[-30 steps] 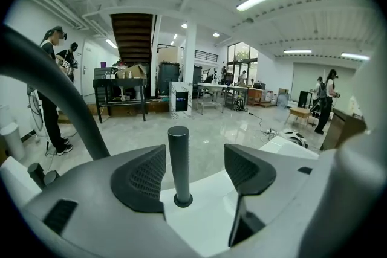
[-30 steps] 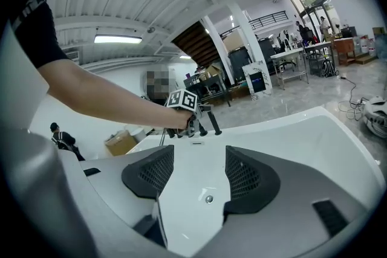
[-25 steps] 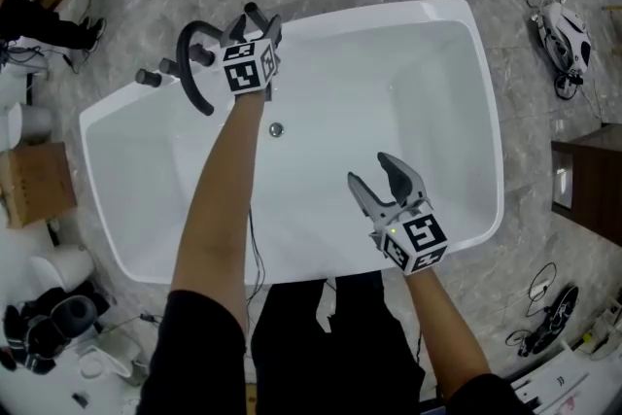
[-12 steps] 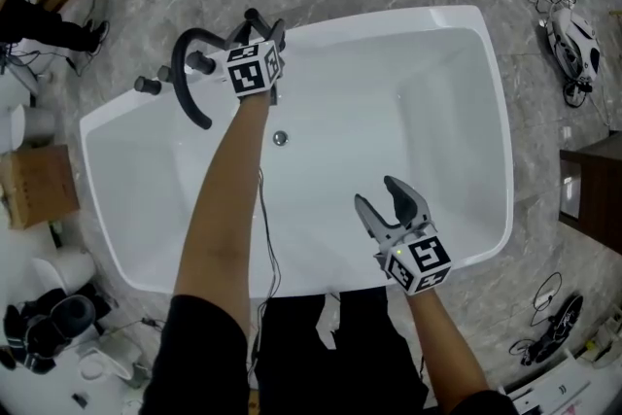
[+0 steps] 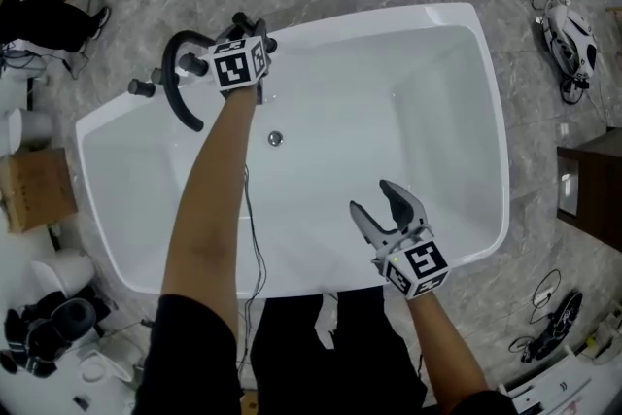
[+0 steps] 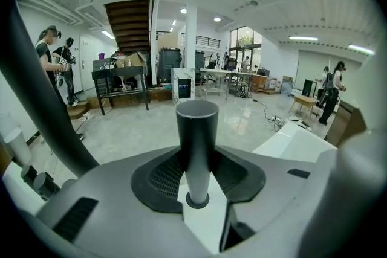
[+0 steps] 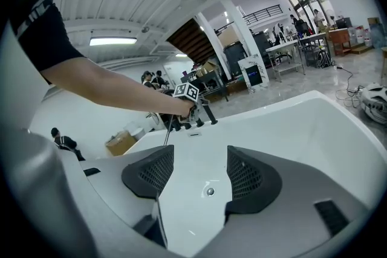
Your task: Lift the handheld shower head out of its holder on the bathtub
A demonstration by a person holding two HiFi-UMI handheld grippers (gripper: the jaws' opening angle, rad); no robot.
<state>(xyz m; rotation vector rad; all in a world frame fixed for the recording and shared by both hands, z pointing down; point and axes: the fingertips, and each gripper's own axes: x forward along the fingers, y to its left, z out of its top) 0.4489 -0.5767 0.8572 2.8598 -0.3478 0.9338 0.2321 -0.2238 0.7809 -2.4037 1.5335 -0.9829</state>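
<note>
The handheld shower head's dark cylindrical handle stands upright in its holder on the white bathtub's far left rim. My left gripper has just been closing and now has the handle between its jaws, with both pads against it. In the head view the left gripper sits at the tap fittings beside the curved black spout. My right gripper hangs open over the tub's near side with nothing between its fingers; the right gripper looks across the tub floor to the drain.
Black tap knobs stand left of the spout. A thin cable trails from the left arm into the tub. A cardboard box and gear lie on the floor at left; a helmet and cords lie at right.
The left gripper has settled lower onto the fittings and its jaws have drawn in round the shower head handle. The right gripper has barely moved.
</note>
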